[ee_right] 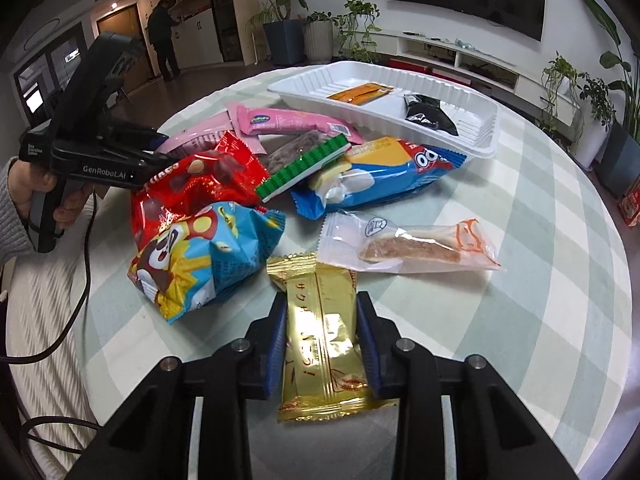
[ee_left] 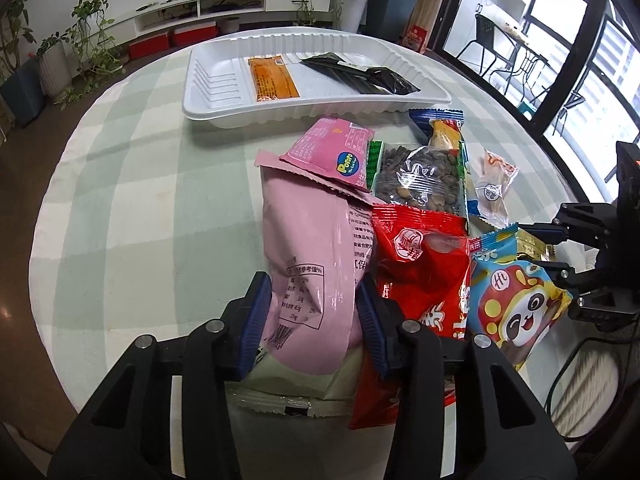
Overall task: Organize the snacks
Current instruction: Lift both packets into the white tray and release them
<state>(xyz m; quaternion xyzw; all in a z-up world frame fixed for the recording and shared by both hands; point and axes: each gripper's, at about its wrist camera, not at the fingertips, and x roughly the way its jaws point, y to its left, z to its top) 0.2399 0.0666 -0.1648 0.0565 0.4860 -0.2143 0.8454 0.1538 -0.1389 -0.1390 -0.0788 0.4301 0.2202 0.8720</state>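
A pile of snack packets lies on the round checked table (ee_left: 132, 208). My left gripper (ee_left: 314, 312) is shut on a large pink bag (ee_left: 312, 240), its blue pads pressing both sides. My right gripper (ee_right: 322, 332) is shut on a gold wafer packet (ee_right: 324, 344). A white divided tray (ee_left: 208, 96) at the far side holds an orange packet (ee_left: 272, 78) and black packets (ee_left: 360, 74). The tray also shows in the right wrist view (ee_right: 480, 136). The left gripper body (ee_right: 92, 152) shows there too, at the left.
A small pink packet (ee_left: 332, 148), a seed bag (ee_left: 420, 176), a red bag (ee_left: 420, 256), a panda bag (ee_left: 516, 304), a clear-wrapped pastry (ee_right: 412, 248) and a blue bag (ee_right: 384, 176) crowd the pile. Cables (ee_right: 60, 320) hang at the table's left edge. Plants and a TV shelf stand behind.
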